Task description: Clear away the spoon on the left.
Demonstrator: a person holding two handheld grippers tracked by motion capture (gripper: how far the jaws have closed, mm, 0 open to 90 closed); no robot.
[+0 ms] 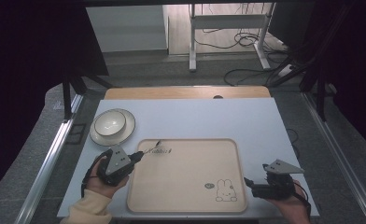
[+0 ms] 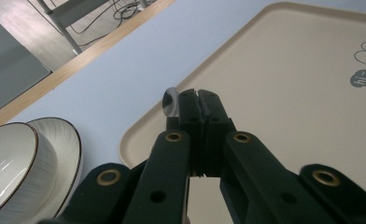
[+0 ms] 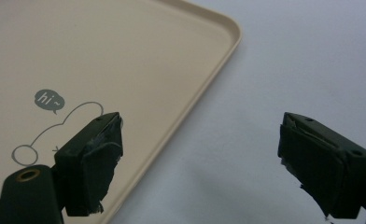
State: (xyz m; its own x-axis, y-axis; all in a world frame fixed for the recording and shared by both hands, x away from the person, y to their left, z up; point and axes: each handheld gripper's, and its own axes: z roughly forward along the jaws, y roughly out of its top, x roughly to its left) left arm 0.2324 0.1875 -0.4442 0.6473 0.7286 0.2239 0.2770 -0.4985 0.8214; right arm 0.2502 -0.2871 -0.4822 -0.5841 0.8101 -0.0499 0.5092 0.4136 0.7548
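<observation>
Two black jaws of the left gripper [image 2: 200, 95] are pressed together on a spoon [image 2: 170, 101], whose shiny metal bowl peeps out just left of the jaw tips in the left gripper view. In the high view the left gripper [image 1: 137, 157] sits at the left edge of the tray [image 1: 186, 196], near its far-left corner, and the spoon [image 1: 151, 147] runs out from the tips up and to the right, its long axis slanting across that corner over the "Rabbit" lettering; whether the free end touches the tray floor I cannot tell. So the spoon lies directly ahead of the left gripper and is already in its hold, while the right gripper [image 1: 247, 182] is well apart, at the tray's near-right corner beside the rabbit drawing [image 1: 226, 191], jaws spread wide with nothing between them. A bowl [image 1: 109, 122] on a plate [image 1: 127, 132] stands on the table [image 1: 246, 116] just beyond the left hand [image 1: 99, 179], near the table's left edge. Setting the spoon down on the tray looks like the left hand's job.
</observation>
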